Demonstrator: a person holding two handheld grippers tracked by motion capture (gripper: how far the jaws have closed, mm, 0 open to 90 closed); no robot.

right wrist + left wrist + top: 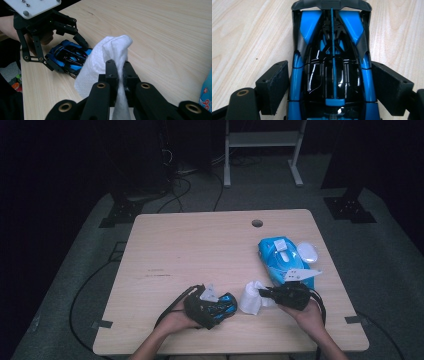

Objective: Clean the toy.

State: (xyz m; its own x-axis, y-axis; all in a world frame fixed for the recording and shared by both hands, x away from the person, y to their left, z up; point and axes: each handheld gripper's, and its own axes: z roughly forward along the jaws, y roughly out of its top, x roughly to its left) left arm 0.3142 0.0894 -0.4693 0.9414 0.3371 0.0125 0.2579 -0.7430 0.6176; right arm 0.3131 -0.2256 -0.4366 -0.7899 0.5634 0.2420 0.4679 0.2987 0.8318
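Observation:
A blue and black toy car (pixel 332 62) rests on the wooden table (pixel 200 245), near its front edge. My left gripper (pixel 329 82) straddles the car, one pad on each side. The left pad (pixel 275 85) stands a sliver off the car's flank, so the jaws are open around it. From the right gripper view, the same car (pixel 71 56) lies between the left gripper's (pixel 67 53) fingers. My right gripper (pixel 119 70) is shut on a crumpled white wipe (pixel 105 55), held just right of the car (pixel 227 306). In the high view the wipe (pixel 251 296) sits between both grippers.
A blue pack of wipes (pixel 280 257) lies at the right of the table, with a white oval object (pixel 308 251) beside it. A cable hole (pixel 257 223) is near the far edge. Bare wood stretches across the left and middle.

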